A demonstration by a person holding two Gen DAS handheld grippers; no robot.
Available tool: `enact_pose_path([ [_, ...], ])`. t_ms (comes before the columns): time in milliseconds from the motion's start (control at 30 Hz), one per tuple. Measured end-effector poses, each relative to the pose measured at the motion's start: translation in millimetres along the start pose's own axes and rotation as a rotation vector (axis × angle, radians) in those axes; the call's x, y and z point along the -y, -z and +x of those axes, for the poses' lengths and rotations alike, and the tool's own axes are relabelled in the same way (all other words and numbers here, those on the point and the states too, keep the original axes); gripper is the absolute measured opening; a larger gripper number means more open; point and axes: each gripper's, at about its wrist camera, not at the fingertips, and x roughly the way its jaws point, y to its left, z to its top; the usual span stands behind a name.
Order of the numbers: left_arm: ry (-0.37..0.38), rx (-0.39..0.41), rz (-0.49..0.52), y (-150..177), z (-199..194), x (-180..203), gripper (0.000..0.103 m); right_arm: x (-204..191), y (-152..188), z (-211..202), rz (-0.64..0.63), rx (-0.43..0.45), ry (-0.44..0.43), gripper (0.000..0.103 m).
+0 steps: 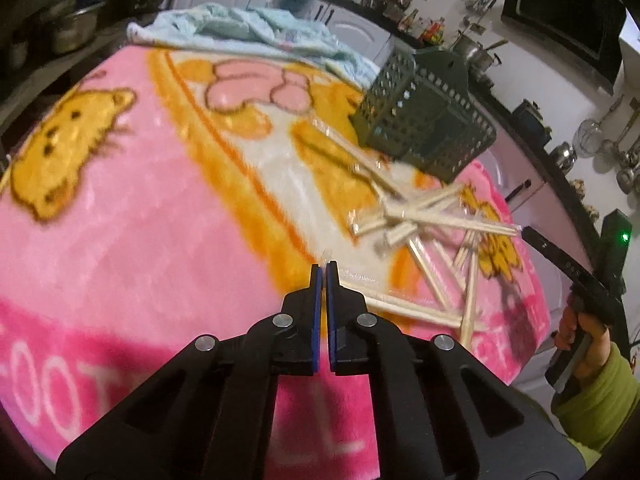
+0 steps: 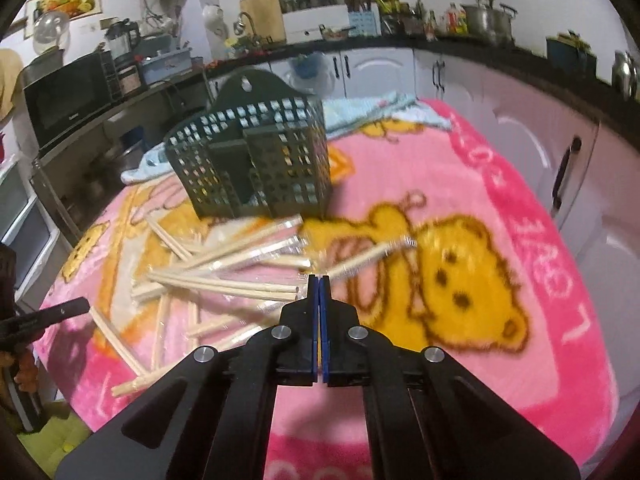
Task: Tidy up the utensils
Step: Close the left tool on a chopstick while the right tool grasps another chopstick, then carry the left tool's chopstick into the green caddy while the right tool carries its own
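Several wrapped wooden chopsticks point(image 1: 424, 220) lie scattered on a pink bear-print blanket point(image 1: 140, 220); they also show in the right wrist view point(image 2: 224, 280). A dark green perforated utensil holder point(image 1: 424, 120) stands behind them, and it shows in the right wrist view point(image 2: 256, 160) too. My left gripper point(image 1: 323, 267) is shut on the clear wrapper end of one chopstick pair point(image 1: 400, 304). My right gripper point(image 2: 319, 278) is shut on the wrapper of another chopstick pair point(image 2: 368, 256), which points up and right.
A light blue towel point(image 1: 248, 32) lies crumpled at the blanket's far edge. Kitchen counters with pots, bottles and a microwave point(image 2: 64, 96) surround the table. White cabinets point(image 2: 540, 152) stand close on the right. The right gripper and hand point(image 1: 580, 300) show at the left view's edge.
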Motion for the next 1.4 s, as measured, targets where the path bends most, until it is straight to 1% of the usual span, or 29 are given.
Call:
enact_pose_path([
  [100,-0.008,0.033,0.013,-11,-7,3,0.000,-9,-11,-9,-0.039,0.027,-0.002,0.001],
  [267,0.012,0.087,0.032,-29,-20,10,0.000,-24,-28,-24,-0.092,0.067,-0.015,0.001],
  [467,0.036,0.148,0.095,-52,-33,36,0.000,-43,-45,-36,-0.155,0.107,-0.028,0.001],
  [667,0.088,0.189,0.165,-75,-42,74,0.000,-63,-66,-48,-0.200,0.159,-0.056,0.001],
  [800,0.120,0.213,0.208,-87,-47,98,0.000,-73,-81,-58,-0.211,0.194,-0.080,0.001],
  [1033,0.170,0.246,0.265,-107,-57,130,0.000,-87,-102,-74,-0.245,0.235,-0.099,0.001],
  [1267,0.201,0.287,0.299,-126,-68,154,0.000,-88,-117,-89,-0.249,0.260,-0.096,0.001],
  [1400,0.214,0.327,0.317,-143,-79,165,0.000,-86,-131,-101,-0.244,0.291,-0.087,0.001],
])
